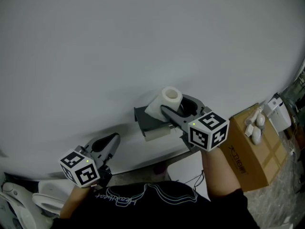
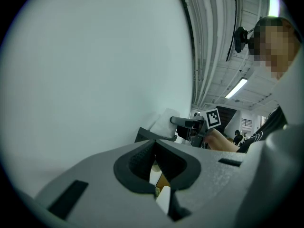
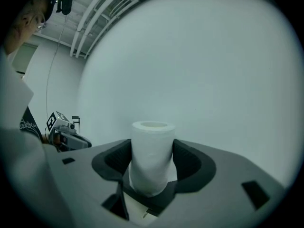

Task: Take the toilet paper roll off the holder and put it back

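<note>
Grey left tool (image 1: 107,146) and grey right tool (image 1: 177,107), each with 1 black-and-white marker cube (image 1: 208,130); black shirt (image 1: 143,205), white line print.

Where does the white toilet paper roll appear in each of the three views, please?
Head view: white toilet paper roll, centre, slightly right.
Left gripper view: roll small, just right of centre.
Right gripper view: roll low centre, between the jaws.
Shared landmark: the plain pale wall behind it.

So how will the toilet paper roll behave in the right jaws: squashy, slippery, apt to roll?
Probably light and squashy: the toilet paper roll is wound paper round a hollow core, so hard squeezing may dent it. Matte paper likely grips well. Its round side would probably roll if laid down.
</note>
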Available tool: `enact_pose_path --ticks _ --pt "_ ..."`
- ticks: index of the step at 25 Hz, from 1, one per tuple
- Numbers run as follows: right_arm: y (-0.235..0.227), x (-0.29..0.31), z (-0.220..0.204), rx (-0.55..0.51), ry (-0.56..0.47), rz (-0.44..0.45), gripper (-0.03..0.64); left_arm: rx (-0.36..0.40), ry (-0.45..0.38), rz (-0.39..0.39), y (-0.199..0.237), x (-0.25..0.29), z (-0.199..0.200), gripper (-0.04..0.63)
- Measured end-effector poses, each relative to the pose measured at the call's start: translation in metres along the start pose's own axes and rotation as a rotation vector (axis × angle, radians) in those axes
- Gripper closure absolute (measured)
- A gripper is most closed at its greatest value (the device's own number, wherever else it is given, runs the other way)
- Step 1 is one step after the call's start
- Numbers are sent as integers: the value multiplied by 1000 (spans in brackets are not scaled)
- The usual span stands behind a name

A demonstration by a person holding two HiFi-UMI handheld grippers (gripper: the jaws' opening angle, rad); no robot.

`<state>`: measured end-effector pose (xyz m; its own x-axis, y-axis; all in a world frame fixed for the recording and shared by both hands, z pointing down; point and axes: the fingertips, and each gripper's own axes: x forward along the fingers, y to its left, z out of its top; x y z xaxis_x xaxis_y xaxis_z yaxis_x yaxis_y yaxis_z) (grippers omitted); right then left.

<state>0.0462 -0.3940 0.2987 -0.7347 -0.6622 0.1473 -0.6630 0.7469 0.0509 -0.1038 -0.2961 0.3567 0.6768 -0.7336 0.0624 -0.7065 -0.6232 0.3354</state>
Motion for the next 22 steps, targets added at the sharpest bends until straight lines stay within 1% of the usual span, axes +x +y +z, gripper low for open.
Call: enact_pose_path --ticks 2,5,9,13,16,19,22 --pt "2 0 0 -3 2 3 348 1 0 -3 -1 -1 1 589" --pt "3 -1 2 -9 -12 -1 327 6 -2 -9 -1 -3 2 589" --pt "2 -14 15 -5 -103 -37 305 -2 1 -12 -4 -5 0 589" --pt "5 -35 23 3 -164 -69 313 -1 2 -20 -11 -10 1 589" --pt "12 -51 28 39 -207 -75 342 -4 -3 -30 -15 -13 2 589" --pt "26 -66 28 70 -241 -62 398 -5 -6 -46 -21 -16 4 589" --pt "43 -78 21 75 -243 -41 451 -9 -8 -64 -29 -16 3 591"
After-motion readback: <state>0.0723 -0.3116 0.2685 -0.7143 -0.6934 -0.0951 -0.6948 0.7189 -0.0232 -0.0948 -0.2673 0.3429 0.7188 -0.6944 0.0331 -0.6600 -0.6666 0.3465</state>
